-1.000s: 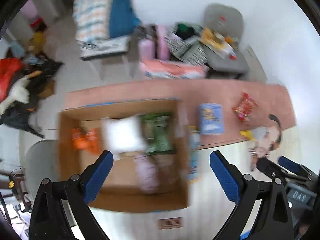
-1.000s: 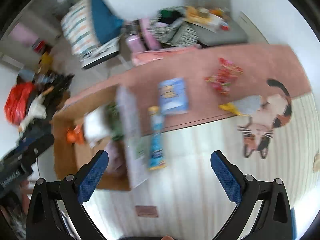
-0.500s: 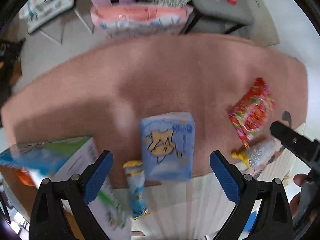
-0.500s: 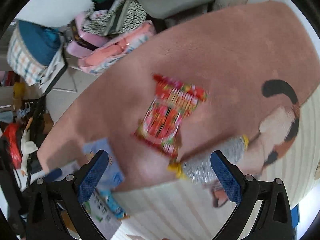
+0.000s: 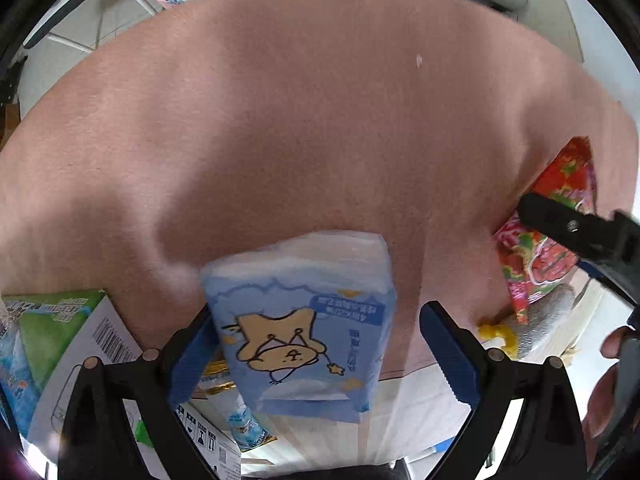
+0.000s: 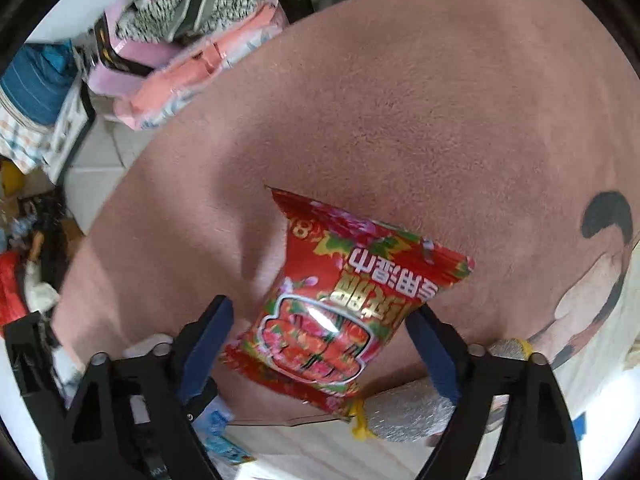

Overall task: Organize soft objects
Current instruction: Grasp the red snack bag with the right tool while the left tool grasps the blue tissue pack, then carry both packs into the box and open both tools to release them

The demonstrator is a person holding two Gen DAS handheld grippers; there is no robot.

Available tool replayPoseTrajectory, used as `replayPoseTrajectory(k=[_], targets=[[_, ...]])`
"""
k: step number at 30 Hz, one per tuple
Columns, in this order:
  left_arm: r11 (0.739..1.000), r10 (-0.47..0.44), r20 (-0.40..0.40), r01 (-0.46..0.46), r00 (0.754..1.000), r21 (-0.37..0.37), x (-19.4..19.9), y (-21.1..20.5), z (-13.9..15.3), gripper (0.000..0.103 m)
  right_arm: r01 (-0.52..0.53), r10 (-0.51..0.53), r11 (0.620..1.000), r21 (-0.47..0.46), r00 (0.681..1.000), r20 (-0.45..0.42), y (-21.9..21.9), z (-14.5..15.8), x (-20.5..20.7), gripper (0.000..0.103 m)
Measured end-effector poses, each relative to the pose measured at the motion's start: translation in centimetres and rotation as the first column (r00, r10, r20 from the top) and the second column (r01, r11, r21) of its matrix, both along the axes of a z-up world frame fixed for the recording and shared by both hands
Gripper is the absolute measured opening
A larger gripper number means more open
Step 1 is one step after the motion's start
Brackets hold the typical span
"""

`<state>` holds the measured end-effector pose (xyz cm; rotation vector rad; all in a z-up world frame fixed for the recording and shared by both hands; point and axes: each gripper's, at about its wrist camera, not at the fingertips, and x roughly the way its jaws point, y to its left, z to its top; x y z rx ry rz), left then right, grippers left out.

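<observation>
A blue tissue pack (image 5: 304, 320) printed with a cartoon star lies on the pink rug (image 5: 320, 120). My left gripper (image 5: 318, 312) points steeply down over it, open. The pack sits between the fingers, hard against the left pad, with a gap at the right pad. A red flowered wet-wipe packet (image 6: 340, 304) lies further right on the rug. My right gripper (image 6: 320, 306) straddles it, jaws closing, the pads near its sides with no clear squeeze. One black finger of the right gripper lies across the red packet (image 5: 560, 184) at the right edge of the left wrist view.
A silver packet with a yellow end (image 6: 404, 416) lies just below the red one. A slim blue-and-gold packet (image 5: 236, 412) and a printed box flap (image 5: 80, 340) are left of the tissue pack. Bagged bedding and clothes (image 6: 192, 40) crowd the far rug edge. A person's hand (image 5: 612, 364) shows right.
Both grippers have dropped toward the rug and tilted down. The left now straddles the blue pack. The right has come over the red packet and its jaws have narrowed.
</observation>
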<state>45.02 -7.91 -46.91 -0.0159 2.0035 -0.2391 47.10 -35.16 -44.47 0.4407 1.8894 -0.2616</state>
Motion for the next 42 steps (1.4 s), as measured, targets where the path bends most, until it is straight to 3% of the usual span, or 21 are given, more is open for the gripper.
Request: replayPoseTrajectory(k=[4,7,9,11,15,17,19,21,24,27,30,34,39,42], targets=[[1.0,-0.023,0.02,0.023,1.0,0.005,-0.1,-0.8,-0.2,0.099,-0.213,0.212,0.975,-0.064,0.977,-0.021,2.3,0.0,0.9,0.054],[0.999,-0.03,0.043,0.029,0.999,0.014,-0.5,-1.2,0.0,0.099,-0.386,0.382,0.911,-0.144,0.923,-0.056,4.2,0.1,1.1,0.054],[0.999,-0.034,0.053,0.033,0.998,0.02,-0.6,-1.4,0.0,0.099,-0.429,0.426,0.885,-0.182,0.903,-0.059,4.7,0.1,1.1,0.057],[0.999,-0.038,0.068,0.036,0.997,0.03,-0.6,-1.4,-0.1,0.099,-0.418,0.413,0.893,-0.17,0.908,-0.062,4.7,-0.1,1.2,0.058],[0.997,-0.054,0.108,0.048,0.993,0.061,-1.8,-1.3,0.2,0.088,-0.368,0.366,0.918,-0.146,0.93,-0.042,3.8,-0.4,1.1,0.059],[0.993,-0.089,0.139,0.076,0.986,0.095,-2.6,-1.3,0.8,0.076,-0.34,0.34,0.93,-0.137,0.94,-0.025,3.2,-0.4,1.0,0.058],[0.992,-0.102,0.172,0.087,0.98,0.089,-3.1,-1.5,1.4,0.052,-0.322,0.324,0.938,-0.131,0.946,-0.003,2.5,-0.3,0.7,0.053],[0.992,-0.105,0.181,0.091,0.978,0.085,-3.5,-1.5,1.9,0.045,-0.312,0.318,0.94,-0.135,0.948,0.018,2.4,0.1,0.5,0.049],[0.991,-0.111,0.219,0.09,0.969,0.101,-4.0,-1.5,2.8,0.042,-0.291,0.3,0.947,-0.135,0.953,0.046,2.1,1.1,-0.3,0.048],[0.996,-0.075,0.225,0.061,0.972,0.068,-4.6,-1.1,4.0,0.04,-0.273,0.284,0.954,-0.125,0.955,0.081,1.9,2.6,-0.8,0.048],[0.998,-0.055,0.26,0.047,0.964,0.04,-4.8,0.0,6.0,0.04,-0.263,0.276,0.958,-0.117,0.954,0.12,2.5,4.3,-1.5,0.047],[0.999,-0.01,0.324,0.023,0.946,-0.038,-4.3,2.9,11.7,0.04,-0.282,0.297,0.954,-0.103,0.936,0.191,3.7,8.5,-3.5,0.047],[0.99,0.075,0.403,-0.018,0.912,-0.141,-6.8,8.4,19.4,0.04,-0.34,0.349,0.937,-0.081,0.89,0.294,7.6,14.7,-7.5,0.047],[0.99,0.095,0.452,-0.034,0.887,-0.14,-9.2,13.0,22.8,0.04,-0.388,0.377,0.921,-0.045,0.852,0.364,12.0,19.5,-11.9,0.047]])
